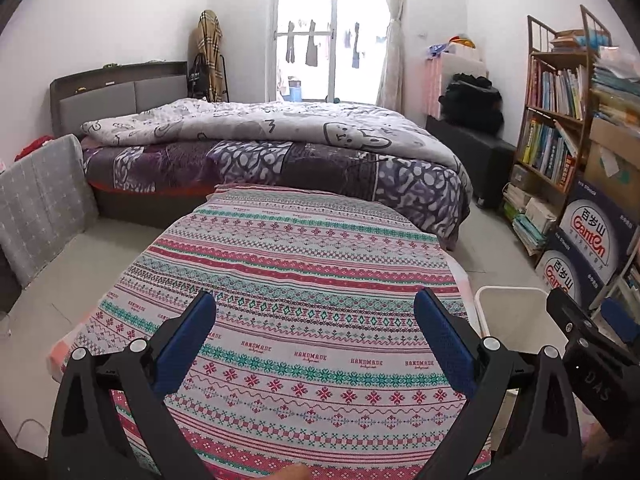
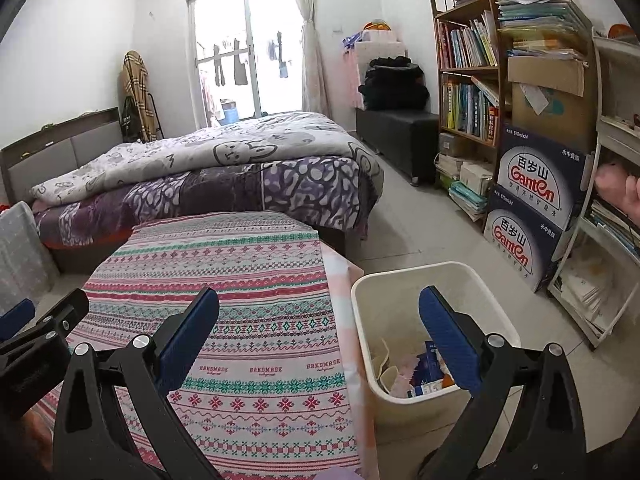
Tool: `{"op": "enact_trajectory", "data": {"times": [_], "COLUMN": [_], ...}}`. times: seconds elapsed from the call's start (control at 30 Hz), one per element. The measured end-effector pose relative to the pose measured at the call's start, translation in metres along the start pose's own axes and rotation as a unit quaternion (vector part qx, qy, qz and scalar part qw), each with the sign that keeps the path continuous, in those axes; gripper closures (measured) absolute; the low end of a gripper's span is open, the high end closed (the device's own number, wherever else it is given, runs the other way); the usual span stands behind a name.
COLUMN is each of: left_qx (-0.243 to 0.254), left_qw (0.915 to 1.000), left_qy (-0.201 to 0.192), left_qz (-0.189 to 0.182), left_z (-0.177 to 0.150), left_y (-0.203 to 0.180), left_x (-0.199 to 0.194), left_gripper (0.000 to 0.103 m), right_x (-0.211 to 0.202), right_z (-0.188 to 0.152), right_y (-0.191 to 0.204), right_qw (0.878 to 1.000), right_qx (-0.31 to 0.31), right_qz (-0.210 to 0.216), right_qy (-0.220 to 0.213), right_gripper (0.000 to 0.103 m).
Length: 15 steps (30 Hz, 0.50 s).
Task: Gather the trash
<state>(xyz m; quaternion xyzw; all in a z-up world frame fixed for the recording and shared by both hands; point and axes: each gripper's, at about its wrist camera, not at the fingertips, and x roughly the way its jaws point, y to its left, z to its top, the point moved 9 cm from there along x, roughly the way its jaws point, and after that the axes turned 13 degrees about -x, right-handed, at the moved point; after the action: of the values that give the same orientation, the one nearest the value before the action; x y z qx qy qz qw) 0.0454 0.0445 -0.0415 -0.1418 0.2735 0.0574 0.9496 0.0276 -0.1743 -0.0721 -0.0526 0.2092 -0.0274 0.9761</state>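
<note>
the left gripper [image 1: 316, 336] hangs spread wide and empty over the patterned tablecloth [image 1: 304, 264]; the right gripper [image 2: 320, 336] is likewise splayed, holding nothing, straddling the cloth's edge and the cream bin [image 2: 400, 280]; the trash [image 2: 424, 368] lies inside that bin, just beside the table; beyond stand the bed [image 2: 224, 168], bookshelf [image 2: 468, 64] and window [image 2: 244, 40]
</note>
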Motion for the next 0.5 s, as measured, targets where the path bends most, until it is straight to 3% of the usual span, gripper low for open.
{"op": "enact_trajectory", "data": {"times": [0.5], "left_qx": [0.003], "left_qw": [1.0000], "left_qy": [0.005], "left_qz": [0.004], "left_z": [-0.0021], "left_y": [-0.0014], "left_x": [0.0043], "left_gripper": [0.007], "right_x": [0.0001], "right_z": [-0.0011], "right_y": [0.0000], "right_qw": [1.000], "right_qx": [0.001], "right_qz": [0.003], "right_qy": [0.001], "right_gripper": [0.007]}}
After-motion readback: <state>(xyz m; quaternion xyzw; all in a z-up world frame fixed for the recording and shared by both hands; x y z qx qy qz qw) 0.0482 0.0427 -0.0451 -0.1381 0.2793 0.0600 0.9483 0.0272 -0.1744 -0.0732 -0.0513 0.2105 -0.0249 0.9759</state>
